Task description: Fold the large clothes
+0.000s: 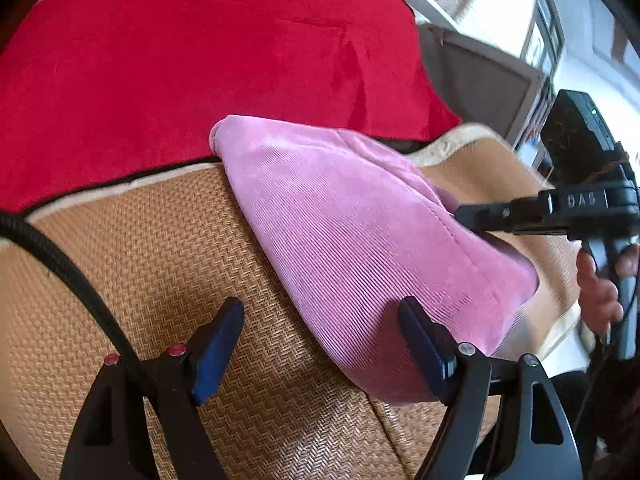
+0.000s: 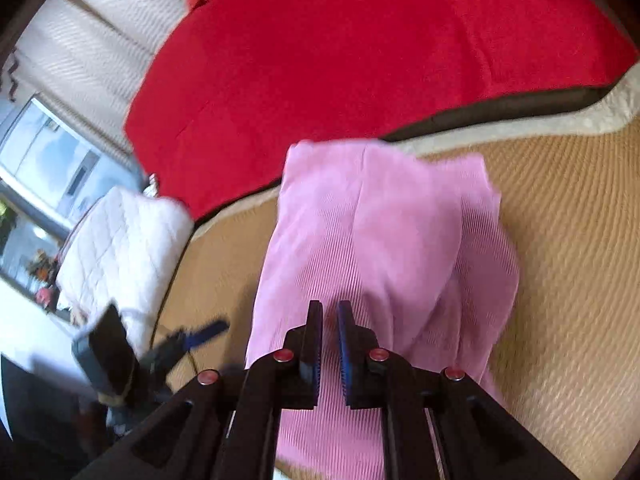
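Pink ribbed garment (image 1: 360, 232) spread mid-frame on woven mat (image 1: 160, 264), red blanket (image 1: 180, 60) upper frame, left gripper (image 1: 320, 344) fingers spread wide, right gripper (image 2: 330, 344) fingers nearly pressed together over garment, pinch cannot be told.

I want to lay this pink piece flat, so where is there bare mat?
Bare woven mat lies left of the pink garment, below the red blanket. More shows on the garment's right in the right wrist view. The far side is crowded by the blanket.

Black tool (image 1: 322, 350), blue pads (image 1: 424, 350) (red screws), braided black cable (image 1: 60, 268)
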Tool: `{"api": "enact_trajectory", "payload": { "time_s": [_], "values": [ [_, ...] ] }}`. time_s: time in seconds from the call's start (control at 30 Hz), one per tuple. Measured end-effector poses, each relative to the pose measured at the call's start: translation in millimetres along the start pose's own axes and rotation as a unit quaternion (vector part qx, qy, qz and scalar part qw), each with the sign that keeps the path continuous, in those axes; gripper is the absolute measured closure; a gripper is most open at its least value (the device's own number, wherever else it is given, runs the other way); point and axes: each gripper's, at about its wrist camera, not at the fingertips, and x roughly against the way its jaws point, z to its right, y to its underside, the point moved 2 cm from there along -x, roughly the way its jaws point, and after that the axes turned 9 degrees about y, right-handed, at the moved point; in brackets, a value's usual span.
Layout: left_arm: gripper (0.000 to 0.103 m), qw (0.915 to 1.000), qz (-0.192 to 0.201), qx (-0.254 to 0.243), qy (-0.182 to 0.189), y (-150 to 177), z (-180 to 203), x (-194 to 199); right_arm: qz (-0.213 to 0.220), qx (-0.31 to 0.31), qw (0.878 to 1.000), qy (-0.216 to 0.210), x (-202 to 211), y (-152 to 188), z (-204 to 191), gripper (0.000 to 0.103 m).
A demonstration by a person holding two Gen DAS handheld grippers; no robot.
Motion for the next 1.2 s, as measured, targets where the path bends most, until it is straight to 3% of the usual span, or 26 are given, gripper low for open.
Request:
{"api": "enact_trajectory", "payload": {
  "time_s": [0.1, 0.2, 0.3, 0.37, 0.5, 0.7, 1.03, 1.1, 1.13, 1.17, 1.2],
  "values": [
    [0.022, 0.9997, -0.001, -0.014, -0.022, 5.4, 5.6, -10.8, -0.002, -0.001, 1.0, 0.029, -25.5, 20.8, 10.9, 0.094],
    [0.022, 0.999, 0.005, -0.026, -0.037, 4.9, 4.2, -13.0, 0.013, -0.022, 1.0, 0.012, -29.4, 26.2, 19.6, 0.095],
    [0.022, 0.9987, 0.005, -0.028, -0.043, 5.0, 2.4, -11.9, 0.009, -0.026, 1.0, 0.012, -21.5, 20.8, 18.5, 0.094],
    [0.021, 0.9986, 0.003, -0.029, -0.044, 4.9, 1.4, -12.4, 0.032, -0.026, 0.999, 0.015, -11.4, 11.3, 13.5, 0.094],
    [0.021, 0.998, 0.003, -0.039, -0.05, 3.0, 3.2, -12.8, 0.066, -0.023, 0.995, 0.068, -6.5, -5.3, 11.9, 0.094],
    [0.021, 0.997, 0.004, -0.051, -0.058, 2.6, 7.2, -10.9, 0.045, -0.097, 0.994, 0.032, -16.5, -9.0, 50.5, 0.092],
    [0.021, 0.9982, 0.003, -0.032, -0.051, 4.5, 1.8, -10.7, 0.056, -0.112, 0.992, -0.029, 11.0, 0.1, 69.9, 0.091],
    [0.021, 0.9986, 0.002, -0.024, -0.048, 4.8, -0.5, -11.2, 0.06, -0.122, 0.99, -0.041, 15.5, 2.1, 75.5, 0.068],
    [0.021, 0.9986, 0.003, -0.023, -0.048, 5.0, -0.6, -11.2, 0.064, -0.131, 0.988, -0.047, 18.1, 3.6, 79.3, 0.037],
    [0.021, 0.9986, 0.003, -0.022, -0.049, 5.2, -0.5, -11.1, 0.076, -0.14, 0.986, -0.052, 21.5, 5.2, 81.4, 0.025],
    [0.021, 0.9985, 0.004, -0.022, -0.05, 5.4, 0.0, -11.0, 0.087, -0.144, 0.984, -0.056, 22.6, 4.9, 81.0, 0.025]
  ]
}}
